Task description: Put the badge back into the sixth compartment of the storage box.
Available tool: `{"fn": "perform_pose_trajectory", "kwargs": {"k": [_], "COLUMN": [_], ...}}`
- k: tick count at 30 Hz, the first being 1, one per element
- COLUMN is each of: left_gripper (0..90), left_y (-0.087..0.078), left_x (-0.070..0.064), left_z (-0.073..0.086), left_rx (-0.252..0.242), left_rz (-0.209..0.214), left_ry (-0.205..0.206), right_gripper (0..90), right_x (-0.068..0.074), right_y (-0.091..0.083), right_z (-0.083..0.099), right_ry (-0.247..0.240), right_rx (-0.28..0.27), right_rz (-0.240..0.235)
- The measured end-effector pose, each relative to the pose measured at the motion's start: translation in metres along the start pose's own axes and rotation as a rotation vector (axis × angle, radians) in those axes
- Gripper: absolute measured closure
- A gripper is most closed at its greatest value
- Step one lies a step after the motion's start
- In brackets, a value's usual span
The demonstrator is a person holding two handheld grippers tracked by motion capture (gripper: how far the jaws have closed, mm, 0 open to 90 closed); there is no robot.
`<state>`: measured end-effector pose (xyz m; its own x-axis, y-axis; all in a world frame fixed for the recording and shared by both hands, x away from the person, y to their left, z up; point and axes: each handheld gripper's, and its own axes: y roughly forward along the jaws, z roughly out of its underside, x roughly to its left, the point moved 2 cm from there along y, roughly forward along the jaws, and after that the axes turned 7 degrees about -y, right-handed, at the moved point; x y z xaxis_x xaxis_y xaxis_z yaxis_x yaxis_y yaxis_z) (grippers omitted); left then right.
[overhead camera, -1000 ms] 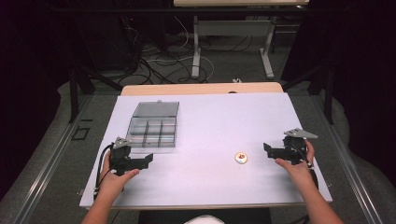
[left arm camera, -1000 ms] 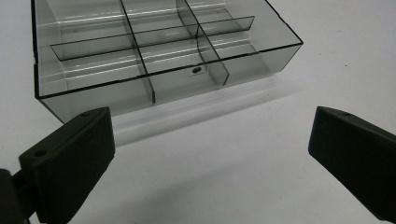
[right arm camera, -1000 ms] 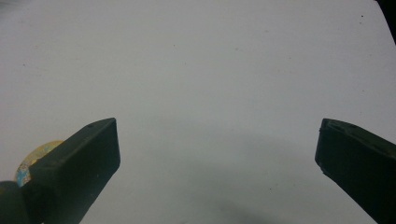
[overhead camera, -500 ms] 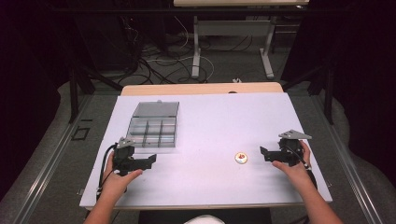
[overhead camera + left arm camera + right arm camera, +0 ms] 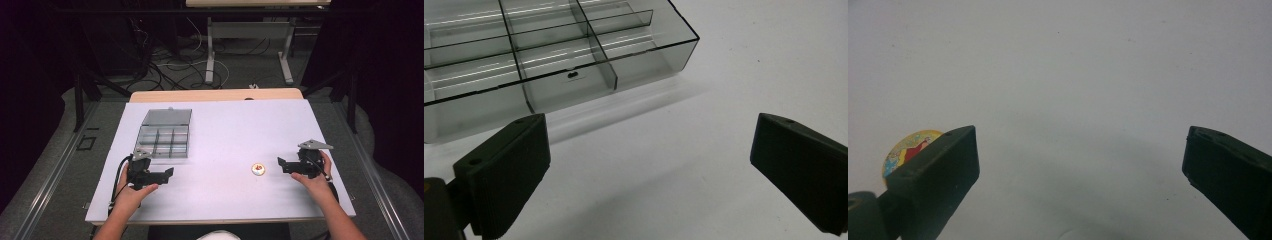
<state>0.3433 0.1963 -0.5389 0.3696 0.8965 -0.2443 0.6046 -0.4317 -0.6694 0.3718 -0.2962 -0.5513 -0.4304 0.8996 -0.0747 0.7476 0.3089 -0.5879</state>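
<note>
A clear, smoky plastic compartment box [image 5: 164, 135] lies open on the white table, left of centre; its near wall and dividers [image 5: 559, 60] show in the left gripper view, and its compartments look empty. My left gripper [image 5: 169, 173] rests just in front of the box, open, with nothing between its jaws [image 5: 649, 165]. A small round disc [image 5: 258, 169] with a yellow, red and blue picture lies right of centre. My right gripper [image 5: 281, 163] sits open just to its right, and the disc [image 5: 908, 149] peeks out behind its left jaw.
The white table top [image 5: 225, 130] has a wooden strip [image 5: 215, 95] along its far edge. Beyond it stand table legs [image 5: 211, 55] and loose cables [image 5: 165, 65] on a dark floor. Metal rails [image 5: 40, 190] run along both sides.
My right gripper has shifted a little left, closer to the disc. The left gripper has barely moved.
</note>
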Motion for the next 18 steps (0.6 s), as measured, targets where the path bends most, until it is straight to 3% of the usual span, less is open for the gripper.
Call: {"fn": "perform_pose_trajectory", "kwargs": {"k": [11,18], "left_gripper": [2.9,2.9], "left_y": [0.003,0.002], "left_x": [-0.005,-0.004], "left_z": [0.002,0.002], "left_rx": [0.015,0.019], "left_rz": [0.008,0.008], "left_ry": [0.02,0.03], "right_gripper": [7.5,14.6], "right_x": [0.01,0.024], "right_y": [-0.001,-0.002], "right_z": [-0.003,-0.009], "right_ry": [-0.029,-0.076], "right_rx": [0.003,0.001], "right_rz": [-0.032,-0.084]}}
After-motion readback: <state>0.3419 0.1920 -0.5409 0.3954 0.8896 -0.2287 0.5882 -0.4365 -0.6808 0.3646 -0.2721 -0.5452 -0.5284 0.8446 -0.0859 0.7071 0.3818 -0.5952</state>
